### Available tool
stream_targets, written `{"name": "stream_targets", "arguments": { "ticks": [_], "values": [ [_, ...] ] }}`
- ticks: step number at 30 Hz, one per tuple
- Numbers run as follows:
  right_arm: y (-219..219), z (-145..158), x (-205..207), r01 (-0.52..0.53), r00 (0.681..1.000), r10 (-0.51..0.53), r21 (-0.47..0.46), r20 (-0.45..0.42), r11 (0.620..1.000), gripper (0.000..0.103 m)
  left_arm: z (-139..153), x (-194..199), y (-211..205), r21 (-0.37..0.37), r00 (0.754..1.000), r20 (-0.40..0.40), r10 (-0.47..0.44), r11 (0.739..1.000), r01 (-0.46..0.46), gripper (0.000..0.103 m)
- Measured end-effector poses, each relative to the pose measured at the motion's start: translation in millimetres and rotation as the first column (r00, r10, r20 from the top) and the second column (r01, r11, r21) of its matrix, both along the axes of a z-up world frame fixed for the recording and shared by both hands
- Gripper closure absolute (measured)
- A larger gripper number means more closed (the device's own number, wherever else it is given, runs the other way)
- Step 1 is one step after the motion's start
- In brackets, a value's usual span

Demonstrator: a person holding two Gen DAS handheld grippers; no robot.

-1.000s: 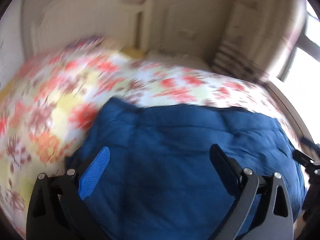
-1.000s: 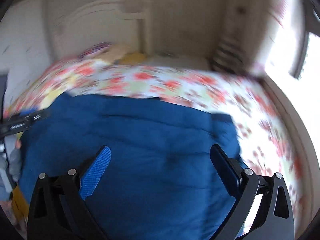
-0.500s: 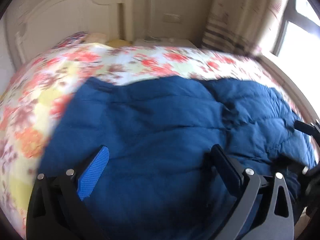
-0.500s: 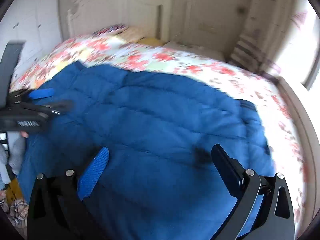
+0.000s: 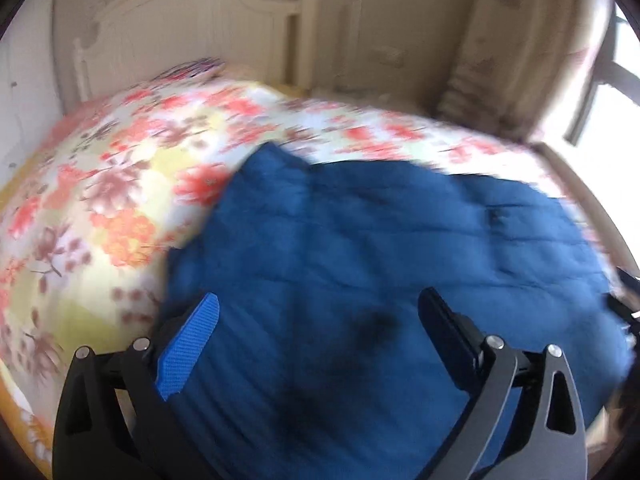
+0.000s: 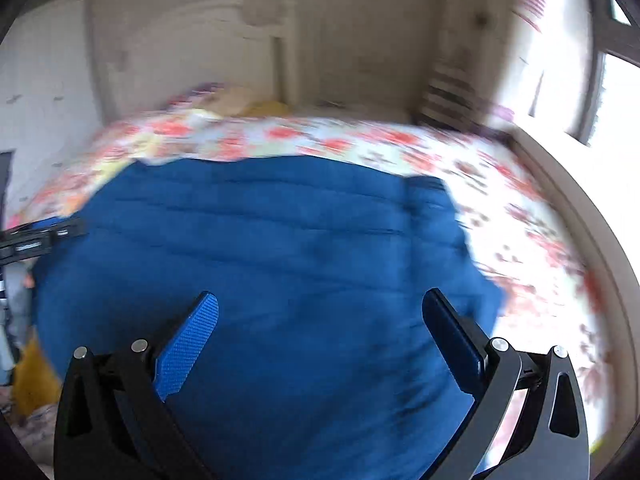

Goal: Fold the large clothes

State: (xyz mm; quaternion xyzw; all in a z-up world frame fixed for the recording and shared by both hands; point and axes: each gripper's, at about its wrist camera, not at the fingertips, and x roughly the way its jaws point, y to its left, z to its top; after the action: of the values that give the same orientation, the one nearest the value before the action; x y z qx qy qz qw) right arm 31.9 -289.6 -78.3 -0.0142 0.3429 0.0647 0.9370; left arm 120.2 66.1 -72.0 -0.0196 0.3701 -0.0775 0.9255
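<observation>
A large blue quilted garment [image 5: 380, 248] lies spread on a bed with a floral cover [image 5: 100, 184]. In the left wrist view my left gripper [image 5: 320, 320] hovers open over the garment's near left part, nothing between its fingers. In the right wrist view the same blue garment [image 6: 260, 248] fills the middle, and my right gripper [image 6: 320, 320] stands open above its near right part, holding nothing. The left gripper [image 6: 40, 236] shows at the left edge of the right wrist view. Both views are blurred by motion.
A cream headboard [image 5: 192, 32] and wall stand beyond the bed. A curtain [image 5: 500, 60] and bright window [image 6: 616, 100] are at the right. The floral cover [image 6: 532, 216] extends right of the garment. A yellow cloth [image 6: 32, 376] lies low at the left.
Both cameras have swung and pulled back; the left view now shows more floral cover on the left. Both grippers stay open and empty. The garment lies much as before.
</observation>
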Motion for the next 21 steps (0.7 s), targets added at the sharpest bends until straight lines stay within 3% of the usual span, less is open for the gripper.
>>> {"name": "stream_targets", "arguments": {
  "ticks": [2,4,6,7,14,18,21],
  "values": [
    [26.5,-0.6,-9.8,-0.079,0.997,0.079,-0.045,0.011,0.996,0.005,6.8,-25.0,-27.5,0.044,0.995,0.047,-0.084,0.996,0.081,0.003],
    [54.4,-13.6,-10.9,-0.164,0.986,0.162,-0.076,-0.029,0.984,0.005,-4.1,-42.9,-62.0,0.135,0.981,0.042,-0.191,0.974,0.184,0.002],
    [72.3,-34.6,-8.1,-0.168,0.986,0.164,-0.157,-0.036,0.973,0.004,-30.9,-43.3,-81.9,0.222,0.98,0.005,-0.198,0.956,0.192,0.002],
    [73.7,-38.8,-8.1,-0.168,0.986,0.168,-0.173,-0.016,0.971,0.004,-37.6,-43.3,-83.0,0.238,0.981,0.035,-0.193,0.954,0.18,0.002],
    [58.5,-32.5,-18.2,-0.176,0.984,0.174,-0.139,-0.029,0.974,0.005,-33.8,-42.8,-64.7,0.175,0.978,0.006,-0.209,0.963,0.205,0.002],
    [17.8,-21.0,-33.8,-0.068,0.998,0.07,-0.117,0.008,0.991,0.005,-19.7,-57.4,-21.2,0.135,0.993,0.058,-0.099,0.987,0.09,0.002],
    [-27.4,-35.3,-43.6,-0.005,1.0,0.005,-0.007,-0.005,1.0,0.005,-32.8,-49.9,13.2,0.125,1.0,0.015,-0.006,0.992,0.004,0.002]
  ]
}}
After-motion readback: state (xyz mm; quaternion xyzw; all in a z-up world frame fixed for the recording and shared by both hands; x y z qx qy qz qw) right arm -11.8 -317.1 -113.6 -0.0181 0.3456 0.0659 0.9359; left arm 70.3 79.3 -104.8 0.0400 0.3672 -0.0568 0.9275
